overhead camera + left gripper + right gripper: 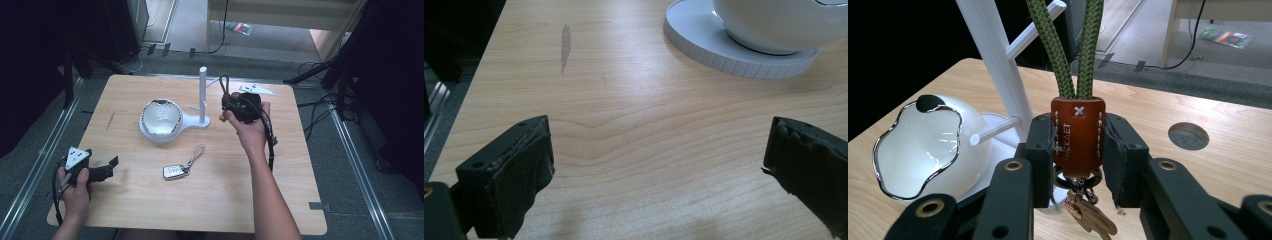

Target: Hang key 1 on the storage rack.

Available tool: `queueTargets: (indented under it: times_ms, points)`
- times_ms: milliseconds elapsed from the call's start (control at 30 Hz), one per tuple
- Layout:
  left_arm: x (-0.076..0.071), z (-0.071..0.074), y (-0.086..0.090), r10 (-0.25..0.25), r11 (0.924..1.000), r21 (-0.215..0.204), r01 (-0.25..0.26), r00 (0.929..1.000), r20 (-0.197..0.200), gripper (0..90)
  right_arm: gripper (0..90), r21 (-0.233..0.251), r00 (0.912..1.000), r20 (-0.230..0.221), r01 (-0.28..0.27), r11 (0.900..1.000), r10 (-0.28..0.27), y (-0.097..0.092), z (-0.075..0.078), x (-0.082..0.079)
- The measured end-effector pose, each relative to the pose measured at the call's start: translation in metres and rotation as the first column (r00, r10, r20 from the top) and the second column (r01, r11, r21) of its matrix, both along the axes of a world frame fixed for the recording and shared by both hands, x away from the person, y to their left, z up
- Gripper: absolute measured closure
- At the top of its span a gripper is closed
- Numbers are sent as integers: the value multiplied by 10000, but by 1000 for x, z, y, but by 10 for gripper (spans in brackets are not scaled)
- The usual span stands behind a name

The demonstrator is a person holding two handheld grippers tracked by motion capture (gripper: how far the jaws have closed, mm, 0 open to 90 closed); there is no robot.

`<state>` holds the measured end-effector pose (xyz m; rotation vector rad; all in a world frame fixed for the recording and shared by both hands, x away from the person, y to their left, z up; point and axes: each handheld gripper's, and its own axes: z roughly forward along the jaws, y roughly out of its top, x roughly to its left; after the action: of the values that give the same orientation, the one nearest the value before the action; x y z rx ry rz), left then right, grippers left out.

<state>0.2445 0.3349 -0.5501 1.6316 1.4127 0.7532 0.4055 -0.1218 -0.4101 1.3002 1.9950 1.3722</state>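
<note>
My right gripper [227,103] is held up beside the white stand's pole [202,95]. In the right gripper view its jaws [1078,145] are shut on the brown leather tab [1078,131] of a keychain. The keychain's green cord loop [1055,50] rises above the tab and shows in the high view too [223,82]. Brass keys [1093,217] hang below the tab. The pole [993,55] carries short white pegs [995,130] just left of the keychain. My left gripper [111,168] rests low at the table's near left, its jaws [659,145] open over bare wood.
A white bowl with a chrome rim [161,117] sits on the stand's round base [704,45]. A silver car key fob with a strap [173,171] lies mid-table. The wooden table [150,200] has a round hole [1188,136] at the far right. Cables cross the floor beyond.
</note>
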Motion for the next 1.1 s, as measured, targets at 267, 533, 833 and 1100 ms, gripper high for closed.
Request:
queueTargets:
  times_ms: [267,533,833,1100]
  points:
    - [0,0,0,48,10000,-24,-48,10000,19,1,683,-7,9999,-164,47,10000,-47,4,1,7]
    - [0,0,0,41,10000,-37,-41,10000,3,2,683,-2,9991,-424,-52,10000,52,8,3,18]
    - [0,0,0,35,10000,-28,-35,10000,0,2,683,-2,9965,-795,-238,9997,237,10,0,23]
    - [0,0,0,27,10000,-24,-27,10000,10,2,682,137,9938,-1039,-394,9991,406,12,-3,26]
